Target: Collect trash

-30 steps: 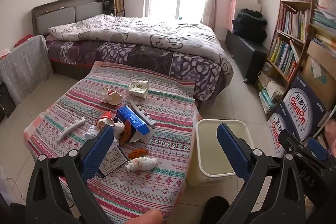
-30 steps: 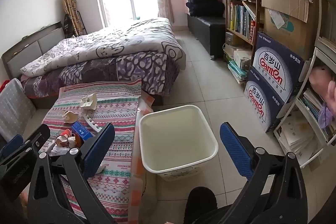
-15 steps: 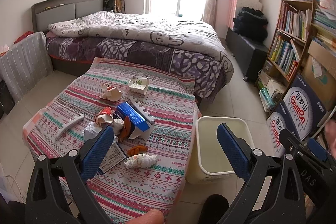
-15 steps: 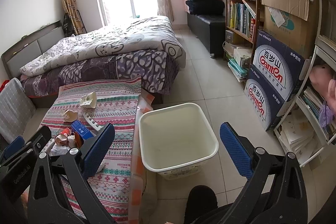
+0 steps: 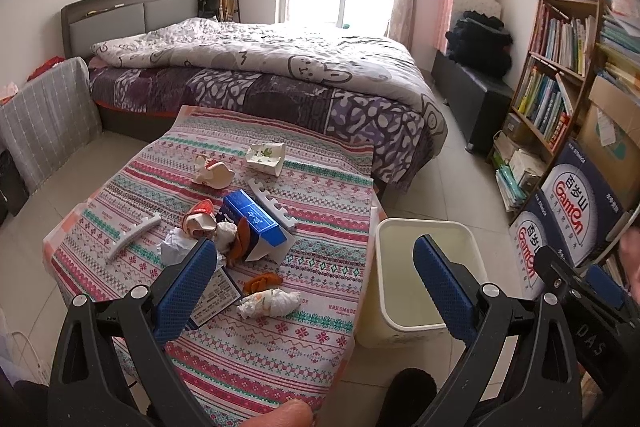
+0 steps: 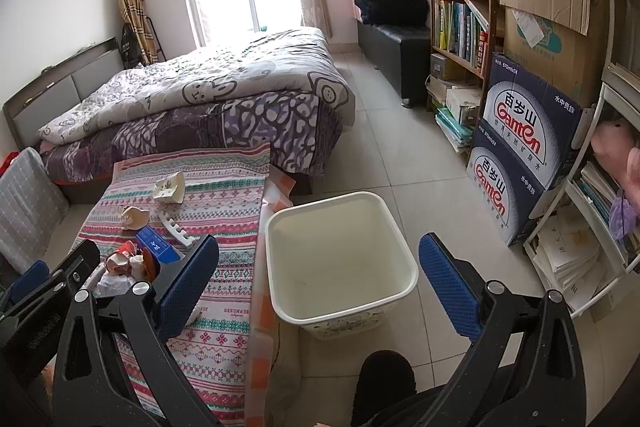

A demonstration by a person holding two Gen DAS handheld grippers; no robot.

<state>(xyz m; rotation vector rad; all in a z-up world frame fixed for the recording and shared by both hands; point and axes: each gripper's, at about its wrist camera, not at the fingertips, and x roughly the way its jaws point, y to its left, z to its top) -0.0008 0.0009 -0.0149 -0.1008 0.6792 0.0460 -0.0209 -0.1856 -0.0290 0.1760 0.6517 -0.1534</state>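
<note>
Trash lies on a low table with a striped cloth (image 5: 320, 339): a blue carton (image 5: 254, 223), a crumpled tissue (image 5: 270, 302), orange peel (image 5: 262, 281), a printed card (image 5: 216, 299), a white paper box (image 5: 265, 157), white toothed strips (image 5: 132, 235) and red-white wrappers (image 5: 198, 221). An empty cream bin (image 5: 432, 275) stands on the floor right of the table; it also shows in the right wrist view (image 6: 340, 255). My left gripper (image 5: 314, 271) is open and empty above the table's near right part. My right gripper (image 6: 320, 273) is open and empty above the bin.
A bed (image 5: 280, 75) with a grey quilt stands behind the table. Bookshelves (image 6: 460, 7) and stacked water cartons (image 6: 520, 155) line the right wall. A dark bench (image 6: 396, 47) with folded clothes is at the far right. Tiled floor (image 6: 400, 163) lies around the bin.
Both views have shifted slightly; the left gripper has drawn a little nearer the table, so the trash looks closer. Both grippers stay open and empty.
</note>
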